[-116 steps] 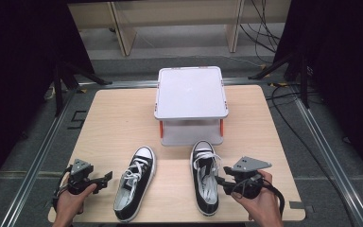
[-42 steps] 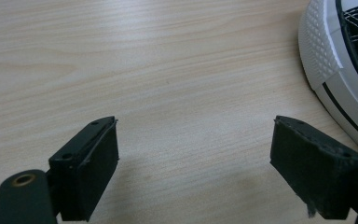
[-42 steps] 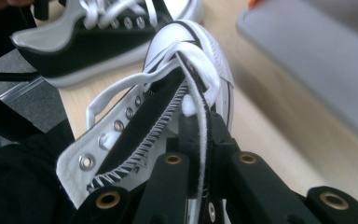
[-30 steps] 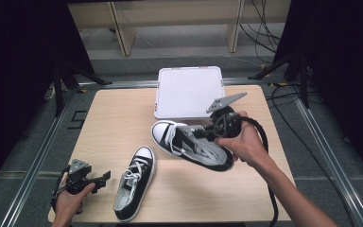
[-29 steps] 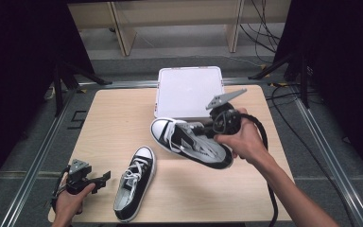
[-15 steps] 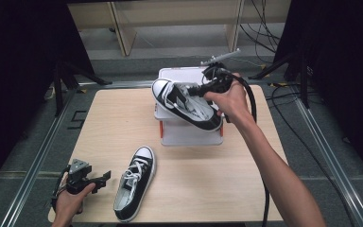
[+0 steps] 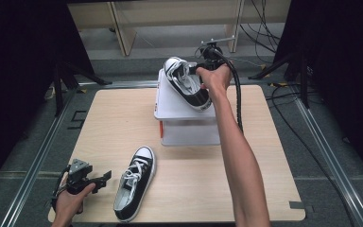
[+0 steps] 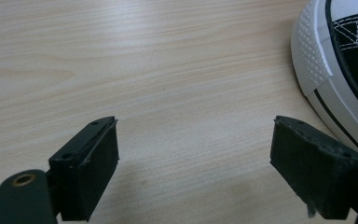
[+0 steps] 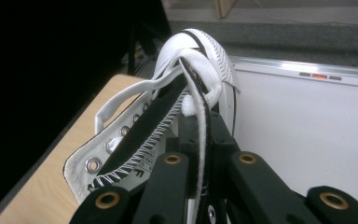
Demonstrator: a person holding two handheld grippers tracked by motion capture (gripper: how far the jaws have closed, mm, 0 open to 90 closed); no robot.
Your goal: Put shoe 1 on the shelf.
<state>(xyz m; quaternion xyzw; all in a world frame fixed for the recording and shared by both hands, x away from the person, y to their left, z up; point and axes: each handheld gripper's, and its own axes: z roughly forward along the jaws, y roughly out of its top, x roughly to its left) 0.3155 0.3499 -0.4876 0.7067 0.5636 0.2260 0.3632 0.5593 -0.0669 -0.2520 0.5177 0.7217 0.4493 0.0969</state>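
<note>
- The right gripper [image 7: 199, 71] is raised over the white box [image 7: 175, 101] at the far side of the tabletop [image 7: 260, 156], held in the person's right hand [image 7: 215, 78] at the end of an outstretched forearm.
- Its jaws are clamped together on the black-and-white sneaker [image 7: 186, 81]; in the right gripper view they pinch the tongue and upper edge of this shoe [image 9: 168, 116], with a white lace running straight between them.
- Ahead of those jaws the shoe's white toe cap points away and slightly up; the eyelet flap hangs off to their left.
- Past the jaws on their right lies the flat white lid of the box [image 9: 307, 121]; the held sneaker is above that lid, tilted, and whether its sole touches the lid cannot be told.
- The left gripper [image 7: 101, 178] rests low at the near left corner of the tabletop, held in the person's left hand [image 7: 71, 201].
- Its jaws stand wide apart with nothing between them but bare wood [image 8: 191, 116].
- The second sneaker [image 7: 134, 182] lies flat on the tabletop just beside the left gripper; in the left gripper view its white rubber toe [image 8: 317, 60] sits just outside and ahead of the right-hand jaw, close but not between the two.
</note>
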